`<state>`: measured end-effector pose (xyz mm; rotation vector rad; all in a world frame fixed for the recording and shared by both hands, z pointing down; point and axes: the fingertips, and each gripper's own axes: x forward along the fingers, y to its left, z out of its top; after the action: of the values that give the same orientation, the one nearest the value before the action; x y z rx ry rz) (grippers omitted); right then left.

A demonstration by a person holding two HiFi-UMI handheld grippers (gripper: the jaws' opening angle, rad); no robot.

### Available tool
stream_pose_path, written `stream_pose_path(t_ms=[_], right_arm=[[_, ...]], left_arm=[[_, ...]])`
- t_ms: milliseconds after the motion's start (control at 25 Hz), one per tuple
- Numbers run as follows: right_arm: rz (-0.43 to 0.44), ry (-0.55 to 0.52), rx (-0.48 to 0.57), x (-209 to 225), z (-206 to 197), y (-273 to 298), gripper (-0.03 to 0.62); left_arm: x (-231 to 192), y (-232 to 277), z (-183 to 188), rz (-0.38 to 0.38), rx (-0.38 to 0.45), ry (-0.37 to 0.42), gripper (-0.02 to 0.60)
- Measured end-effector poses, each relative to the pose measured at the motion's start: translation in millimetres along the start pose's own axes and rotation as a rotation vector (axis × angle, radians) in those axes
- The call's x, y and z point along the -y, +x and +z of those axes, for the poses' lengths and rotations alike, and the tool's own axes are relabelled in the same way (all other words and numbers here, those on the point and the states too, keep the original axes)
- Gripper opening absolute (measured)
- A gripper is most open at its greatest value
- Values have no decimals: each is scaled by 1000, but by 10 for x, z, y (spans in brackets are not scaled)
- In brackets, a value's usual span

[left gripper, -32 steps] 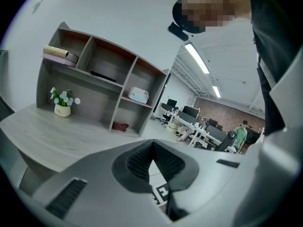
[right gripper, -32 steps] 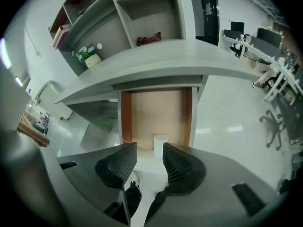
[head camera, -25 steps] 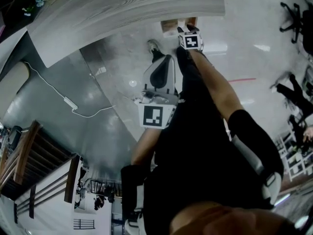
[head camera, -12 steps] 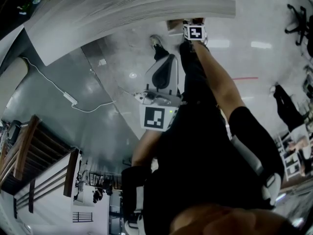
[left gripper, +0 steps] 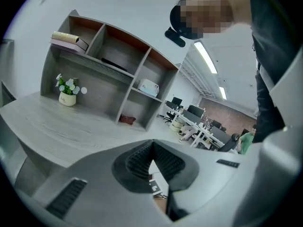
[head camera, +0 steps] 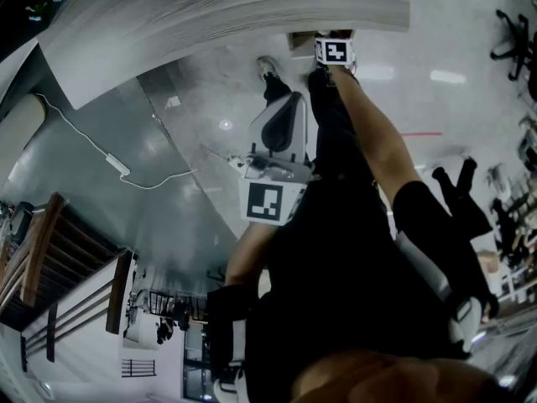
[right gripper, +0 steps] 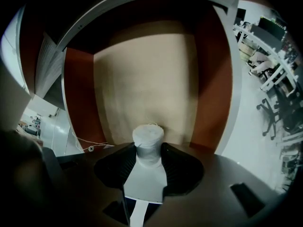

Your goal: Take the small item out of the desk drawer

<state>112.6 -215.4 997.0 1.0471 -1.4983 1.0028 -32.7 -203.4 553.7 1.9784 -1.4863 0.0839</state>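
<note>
In the right gripper view my right gripper [right gripper: 148, 149] is shut on a small white spool of thread [right gripper: 147, 138]. The spool stands upright between the black pads, over the beige bottom of the open drawer [right gripper: 142, 84] with its red-brown side walls. The head view shows the right gripper [head camera: 333, 50] stretched out to the drawer [head camera: 300, 40] under the desk's front edge; the spool is hidden there. My left gripper [head camera: 285, 107] hangs close to the body, away from the drawer. Its pads [left gripper: 142, 157] meet at the tips with nothing between them.
The grey wood-grain desk top [head camera: 210, 15] spans the top of the head view. On it stand a shelf unit [left gripper: 109, 65] and a small potted plant [left gripper: 67, 91]. A white cable [head camera: 109, 162] lies on the glossy floor at left. Office chairs [head camera: 512, 23] stand at right.
My right gripper has moved farther toward the desk edge and the drawer. The left gripper has stayed where it was. A dark figure has come into view at far right.
</note>
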Motion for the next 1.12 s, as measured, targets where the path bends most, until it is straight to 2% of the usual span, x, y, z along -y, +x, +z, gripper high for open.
stream_pose_path(t_ms=[400,520,640,760,800,880,920,1120], right_arm=[[-2,-1,28,-13,43,-135,163],[75,32,22,-198,11,-222,161],[30,11,43,-116,22,-323,161],[136,57,26,-369,-32,-471,162],[120,51,32,-337,-26,-532,161],[12,18,28,-117,-49,-666,161],[-11,15,24,-73,-69,-731,161],[36,19,131,-159,82,-1024,161]], left_arm=[[72,-106,-5,0,20,4,-2],[108,-152,12,-5,24,8,-2],[163,-219,43,-11,30,18,-2],[228,-296,82,-18,45,25,-2],[251,-324,94,-20,49,26,-2],[294,-378,116,-24,56,29,-2],[317,-406,126,-27,59,31,-2],[445,-537,208,-49,76,44,-2]])
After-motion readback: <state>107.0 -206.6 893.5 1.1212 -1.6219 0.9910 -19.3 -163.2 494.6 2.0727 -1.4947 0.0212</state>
